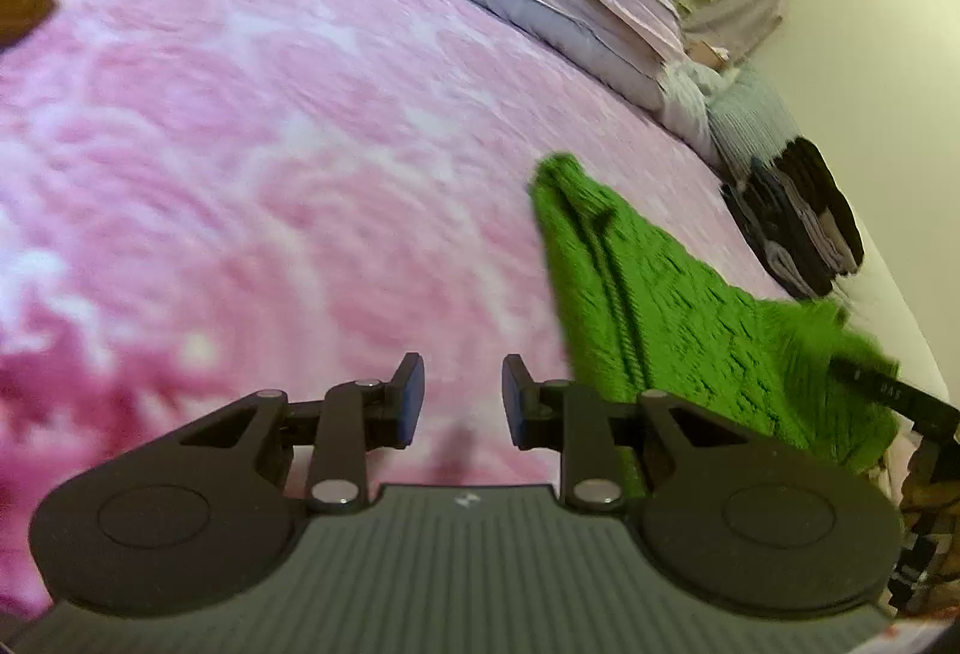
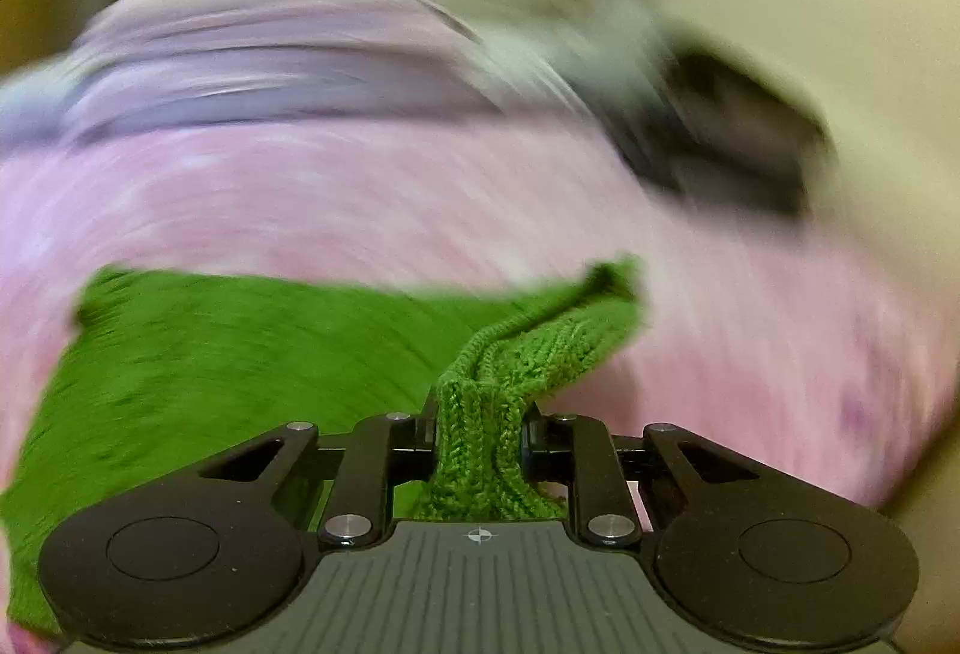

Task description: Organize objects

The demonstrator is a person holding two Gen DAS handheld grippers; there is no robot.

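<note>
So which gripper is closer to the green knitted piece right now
Right. The right gripper is clamped on a bunched fold of the green knitted piece. The left gripper is apart from it, over the pink bedspread beside it, holding nothing.

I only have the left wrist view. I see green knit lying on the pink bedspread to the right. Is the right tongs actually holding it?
Observer: Yes. The right tongs is shut on a bunched ribbed edge of the green knit.
Operator: Is all of it lifted?
Observer: I can't tell; the right wrist view is blurred, and most of it spreads over the pink bedspread.
Operator: Left tongs?
Observer: The left tongs is empty, its pads apart.
</note>
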